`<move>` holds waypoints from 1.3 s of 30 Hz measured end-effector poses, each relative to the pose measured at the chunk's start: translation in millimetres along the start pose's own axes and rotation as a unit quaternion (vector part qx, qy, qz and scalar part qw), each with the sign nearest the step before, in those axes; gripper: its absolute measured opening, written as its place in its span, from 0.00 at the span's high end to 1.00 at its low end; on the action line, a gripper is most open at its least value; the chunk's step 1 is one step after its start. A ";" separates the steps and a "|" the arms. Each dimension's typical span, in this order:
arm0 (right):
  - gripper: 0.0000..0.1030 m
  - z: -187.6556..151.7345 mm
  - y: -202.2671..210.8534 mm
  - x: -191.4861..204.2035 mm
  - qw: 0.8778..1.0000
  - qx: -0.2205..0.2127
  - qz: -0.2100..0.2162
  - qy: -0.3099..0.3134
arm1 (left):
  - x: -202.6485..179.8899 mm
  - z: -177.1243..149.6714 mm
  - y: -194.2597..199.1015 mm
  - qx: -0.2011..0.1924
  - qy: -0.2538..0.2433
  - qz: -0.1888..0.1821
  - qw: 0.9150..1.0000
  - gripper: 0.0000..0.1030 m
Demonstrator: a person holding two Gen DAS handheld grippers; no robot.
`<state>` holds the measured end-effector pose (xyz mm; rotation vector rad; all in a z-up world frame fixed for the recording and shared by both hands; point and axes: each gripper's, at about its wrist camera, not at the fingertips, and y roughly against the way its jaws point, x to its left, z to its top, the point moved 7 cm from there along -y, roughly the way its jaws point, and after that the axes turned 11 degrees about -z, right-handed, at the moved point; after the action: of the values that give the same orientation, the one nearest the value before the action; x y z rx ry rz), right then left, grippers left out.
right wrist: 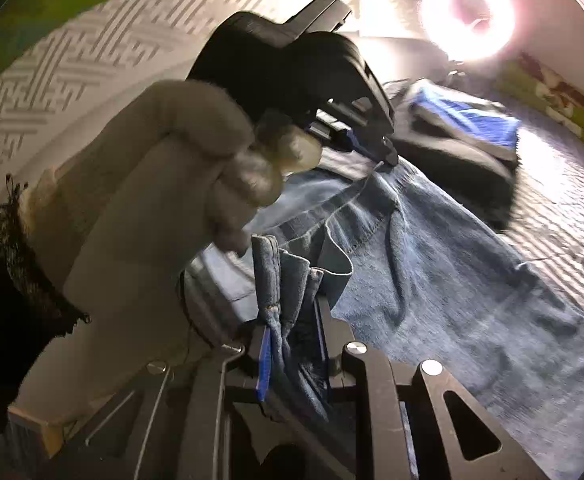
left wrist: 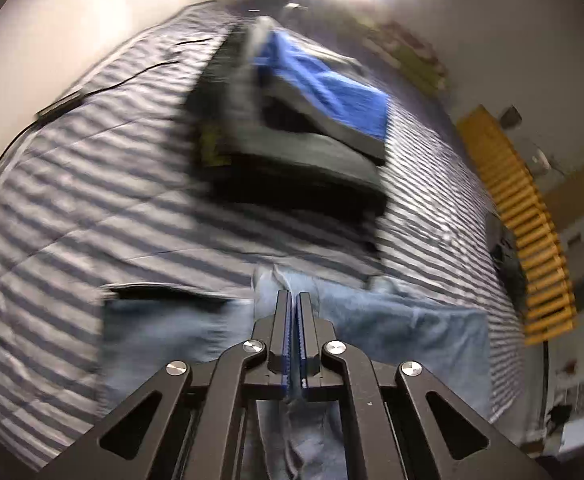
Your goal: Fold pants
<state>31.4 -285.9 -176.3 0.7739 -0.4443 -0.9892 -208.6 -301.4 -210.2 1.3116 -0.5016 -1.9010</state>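
Light blue denim pants (left wrist: 403, 332) lie spread over a striped bedcover (left wrist: 92, 200). In the left wrist view my left gripper (left wrist: 293, 304) is shut, pinching a fold of the denim. The right wrist view shows the pants (right wrist: 451, 280) running away to the right, with a bunched hem standing between my right gripper's (right wrist: 292, 320) fingers, which are shut on it. A gloved hand (right wrist: 164, 184) holds the left gripper (right wrist: 383, 152) just beyond, its tip on another edge of the denim.
A stack of folded dark clothes with a blue piece on top (left wrist: 299, 160) sits on the bed past the pants. A black cable (left wrist: 132, 76) crosses the cover at left. A yellow slatted frame (left wrist: 531, 220) stands off the right edge. A ring light (right wrist: 467, 16) glares.
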 end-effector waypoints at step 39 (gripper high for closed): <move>0.56 109.5 -163.4 -99.8 0.986 0.153 0.044 0.058 | -5.6 -173.8 73.9 0.007 0.021 0.033 0.999 0.60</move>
<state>-183.1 -292.7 -227.0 1.0726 -0.5316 -0.7984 -22.0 -327.1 -225.2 1.3260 -0.5304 -1.8159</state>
